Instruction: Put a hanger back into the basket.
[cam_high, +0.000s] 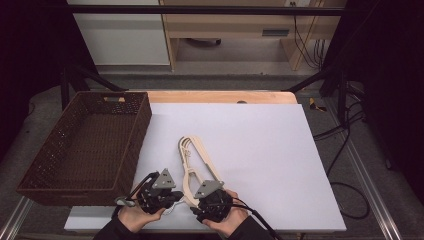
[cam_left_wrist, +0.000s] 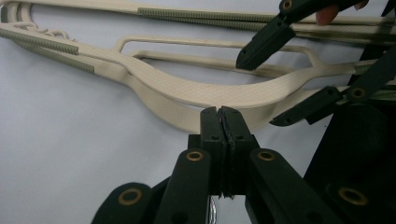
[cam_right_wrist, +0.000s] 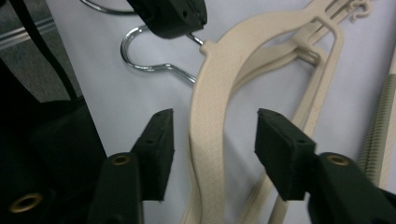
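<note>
Nearest, the hands: a person's two hands are holding black two-jaw grippers at the near edge of the white table sheet (cam_high: 260, 145), close together.
Left gripper (cam_left_wrist: 221, 122): its jaws are pressed fully together, pinching the near edge of the cream plastic clothes hangers (cam_left_wrist: 187, 91) where the shoulder curves.
Right gripper (cam_right_wrist: 212, 144): its jaws are standing apart on either side of a cream hanger arm, with the pads not touching it; nothing is gripped yet.
Silver metal hook (cam_right_wrist: 140, 56): it is lying on the sheet just past the left gripper, joined to the neck of the top hanger.
Hangers on the table: seen from above, the stack (cam_high: 192, 155) is lying flat in the near middle of the sheet, hook end toward the person, arms pointing away.
Step in hand, as I judge it: the right gripper is getting a second hold so the stack can be lifted with both hands.
Doing it well: centring the arm between the pads, closing on all layers squarely, and keeping the left pinch firm so the hangers are not fanning apart.
Farther left: a dark brown woven basket (cam_high: 65, 187) is sitting beside the sheet, apart from the hangers.
</note>
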